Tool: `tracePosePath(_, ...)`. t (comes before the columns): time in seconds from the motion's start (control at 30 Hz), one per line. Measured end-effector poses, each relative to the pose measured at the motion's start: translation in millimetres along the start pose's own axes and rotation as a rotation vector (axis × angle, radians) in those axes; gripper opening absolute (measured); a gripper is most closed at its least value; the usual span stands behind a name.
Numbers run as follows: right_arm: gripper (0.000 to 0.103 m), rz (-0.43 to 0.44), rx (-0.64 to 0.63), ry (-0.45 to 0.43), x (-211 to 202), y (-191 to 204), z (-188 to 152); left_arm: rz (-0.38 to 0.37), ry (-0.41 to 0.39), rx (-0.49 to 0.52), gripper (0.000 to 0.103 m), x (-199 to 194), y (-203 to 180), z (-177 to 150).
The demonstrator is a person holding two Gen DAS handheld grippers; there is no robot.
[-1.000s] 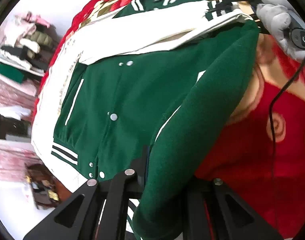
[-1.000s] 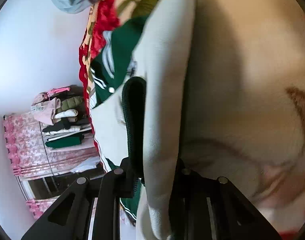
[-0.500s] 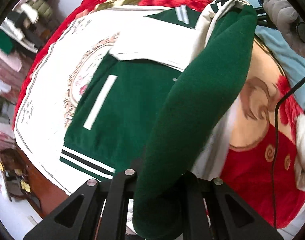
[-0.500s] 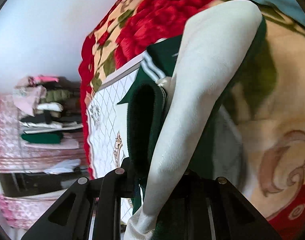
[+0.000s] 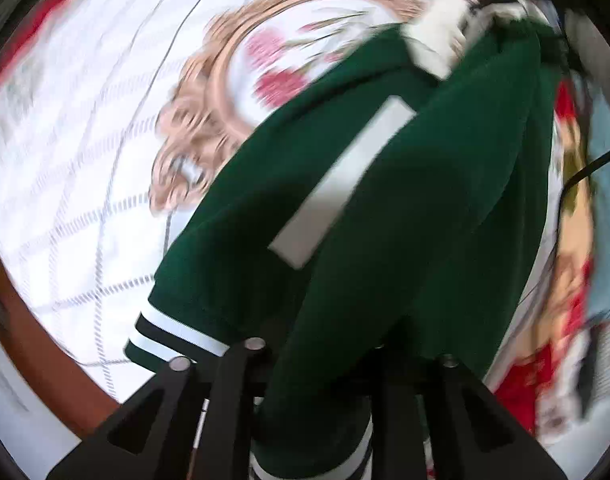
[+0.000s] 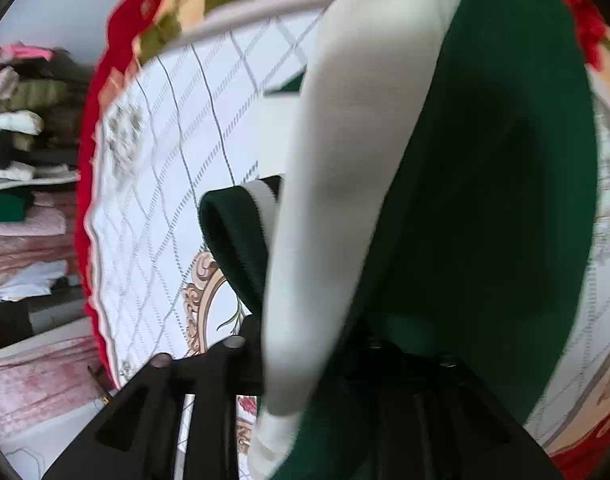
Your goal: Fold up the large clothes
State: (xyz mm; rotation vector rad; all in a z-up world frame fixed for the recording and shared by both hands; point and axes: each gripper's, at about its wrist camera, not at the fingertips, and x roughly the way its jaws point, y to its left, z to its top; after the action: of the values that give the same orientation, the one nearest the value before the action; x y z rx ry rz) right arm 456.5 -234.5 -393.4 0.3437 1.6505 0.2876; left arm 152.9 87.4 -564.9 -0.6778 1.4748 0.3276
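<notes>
The left gripper (image 5: pixel 317 364), jaws opening, has a green fold of the jacket (image 5: pixel 405 200) between them; release should finish only once the fold lies flat. The right gripper (image 6: pixel 309 364), jaws also opening, straddles its cream sleeve (image 6: pixel 345 160). The jacket hangs over the quilted bedspread (image 5: pixel 85 140).

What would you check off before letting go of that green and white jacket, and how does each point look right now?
1. Jacket between the left gripper fingers: ok, jaws opening.
2. Cream sleeve between the right gripper fingers: ok, jaws opening.
3. White quilted mat lies under the jacket: ok.
4. Fold edges lined up: cannot tell, blurred.
5. Black cable clear of the cloth: cannot tell.
</notes>
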Motion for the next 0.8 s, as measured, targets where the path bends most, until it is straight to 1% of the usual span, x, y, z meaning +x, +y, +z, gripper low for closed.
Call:
tracePosePath(0.03,0.049,-0.004,0.001,0.013,7.2,6.0,1.2,-0.041,0.004,-0.040,0.028,-0.8,12.8,0.3)
tracePosePath(0.07,0.054,0.009,0.003,0.018,9.2,9.3,1.7,-0.061,0.006,-0.062,0.033,-2.2,21.8,0.0)
tracePosePath(0.1,0.058,0.028,0.002,0.021,8.6,11.2,1.2,-0.070,0.009,-0.082,0.048,-4.4,32.0,-0.9)
tracePosePath(0.13,0.059,0.049,-0.002,0.027,7.0,13.4,1.6,-0.058,0.011,-0.101,0.057,-7.2,42.3,-2.1)
tracePosePath(0.2,0.059,0.132,-0.006,0.047,4.1,11.7,3.6,-0.025,0.019,-0.129,0.061,-12.5,63.6,-4.9)
tracePosePath(0.23,0.059,0.177,-0.012,0.063,0.6,10.7,2.2,-0.027,0.023,-0.147,0.072,-14.7,74.0,-5.9)
tracePosePath(0.27,0.059,0.212,-0.022,0.074,-6.0,7.9,-0.1,-0.030,0.026,-0.166,0.081,-17.6,84.0,-6.9)
tracePosePath(0.3,0.059,0.249,-0.040,0.070,-16.2,2.7,-3.7,-0.011,0.024,-0.179,0.089,-22.0,93.6,-8.5)
tracePosePath(0.37,0.059,0.272,-0.065,0.037,-37.8,-12.7,-9.9,0.019,0.018,-0.172,0.089,-29.1,99.0,-10.0)
tracePosePath(0.4,0.063,0.271,-0.069,0.013,-49.0,-23.5,-13.1,0.051,0.005,-0.154,0.089,-34.2,97.0,-10.4)
tracePosePath(0.43,0.072,0.264,-0.067,-0.012,-60.3,-36.1,-17.9,0.065,-0.015,-0.126,0.089,-39.7,90.8,-10.6)
tracePosePath(0.47,0.075,0.239,-0.055,-0.045,-73.5,-55.4,-22.5,0.066,-0.025,-0.106,0.089,-42.5,84.8,-10.0)
tracePosePath(0.53,0.076,0.172,-0.025,-0.100,-91.7,-90.7,-27.7,0.054,-0.034,-0.066,0.089,-40.9,66.4,-9.0)
tracePosePath(0.6,0.076,0.113,0.030,-0.130,-104.4,-139.7,-31.6,0.069,-0.016,-0.039,0.089,-25.5,51.7,-8.7)
tracePosePath(0.67,0.076,0.116,0.104,-0.123,-101.1,-175.9,-27.1,0.094,-0.005,-0.024,0.089,-4.3,41.8,-7.7)
tracePosePath(0.73,0.076,0.151,0.144,-0.122,-93.0,-202.2,-23.9,0.133,0.004,-0.020,0.089,9.2,35.2,-11.3)
tracePosePath(0.8,0.076,0.204,0.171,-0.100,-70.0,-226.0,-9.5,0.147,-0.013,-0.025,0.089,10.7,34.8,-11.0)
